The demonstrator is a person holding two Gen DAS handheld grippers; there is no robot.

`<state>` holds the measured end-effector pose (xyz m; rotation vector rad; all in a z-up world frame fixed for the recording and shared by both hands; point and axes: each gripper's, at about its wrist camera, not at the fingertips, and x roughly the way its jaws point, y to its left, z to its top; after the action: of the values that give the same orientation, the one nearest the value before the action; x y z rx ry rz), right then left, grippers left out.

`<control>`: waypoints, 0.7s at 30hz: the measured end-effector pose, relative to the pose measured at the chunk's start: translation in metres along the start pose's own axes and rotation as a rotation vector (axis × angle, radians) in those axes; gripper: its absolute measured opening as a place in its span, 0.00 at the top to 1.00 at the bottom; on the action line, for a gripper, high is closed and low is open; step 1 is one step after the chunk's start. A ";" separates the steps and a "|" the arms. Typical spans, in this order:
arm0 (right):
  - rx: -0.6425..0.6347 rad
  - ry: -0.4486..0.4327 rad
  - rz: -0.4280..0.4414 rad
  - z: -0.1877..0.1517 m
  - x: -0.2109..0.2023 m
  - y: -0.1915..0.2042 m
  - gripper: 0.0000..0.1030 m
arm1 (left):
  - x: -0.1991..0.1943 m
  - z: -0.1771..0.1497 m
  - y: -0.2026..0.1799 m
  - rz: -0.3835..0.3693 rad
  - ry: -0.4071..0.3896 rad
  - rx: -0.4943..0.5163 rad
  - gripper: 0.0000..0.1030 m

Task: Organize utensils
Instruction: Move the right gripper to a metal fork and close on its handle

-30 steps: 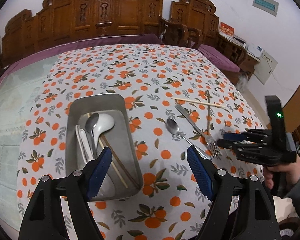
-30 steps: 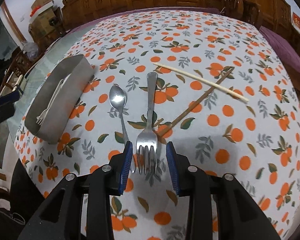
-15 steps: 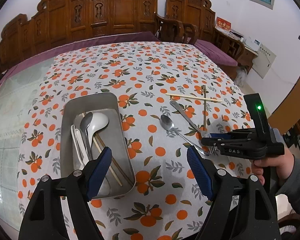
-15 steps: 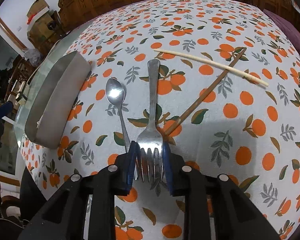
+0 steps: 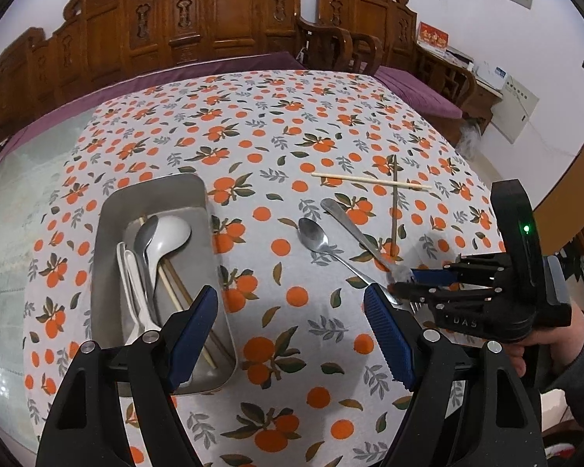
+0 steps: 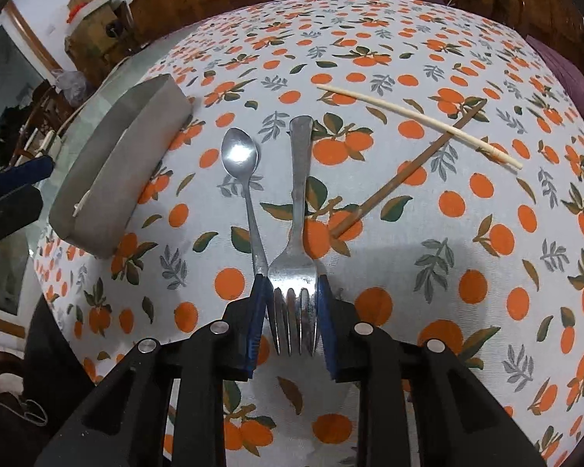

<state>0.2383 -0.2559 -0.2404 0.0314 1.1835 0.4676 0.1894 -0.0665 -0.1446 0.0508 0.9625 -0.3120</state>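
Observation:
My right gripper (image 6: 292, 292) is shut on the tined head of a steel fork (image 6: 298, 210), whose handle points away across the orange-print cloth. A steel spoon (image 6: 239, 153) lies just left of the fork, its handle end beside the left pad. In the left wrist view the right gripper (image 5: 405, 280) clamps the fork (image 5: 350, 225) at the right. My left gripper (image 5: 292, 319) hangs open over bare cloth between the metal tray (image 5: 109, 233) and the spoon (image 5: 315, 235). The tray holds white and steel spoons and chopsticks.
A pale chopstick (image 6: 416, 116) and a brown chopstick (image 6: 408, 167) lie crossed beyond the fork, to its right. The tray's side wall (image 6: 124, 171) stands at the left. Carved wooden chairs (image 5: 229, 19) line the table's far edge. A hand (image 5: 541, 342) holds the right gripper.
The right gripper's jaws have shut from a loose straddle onto the fork's head. The left gripper has drifted slightly, and the tray and utensils have shifted in its view.

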 end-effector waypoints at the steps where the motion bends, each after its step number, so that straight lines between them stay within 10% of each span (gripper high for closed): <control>1: 0.006 -0.007 0.006 0.000 -0.002 -0.001 0.72 | 0.000 0.000 -0.001 0.001 0.000 0.003 0.28; 10: 0.063 -0.041 0.038 0.003 -0.009 -0.012 0.63 | 0.001 0.001 -0.001 0.004 0.003 -0.004 0.28; 21: 0.059 -0.025 0.127 -0.001 0.003 -0.002 0.95 | 0.009 0.002 -0.003 0.004 0.013 0.005 0.28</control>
<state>0.2392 -0.2567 -0.2434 0.1632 1.1752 0.5421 0.1947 -0.0723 -0.1501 0.0597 0.9748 -0.3104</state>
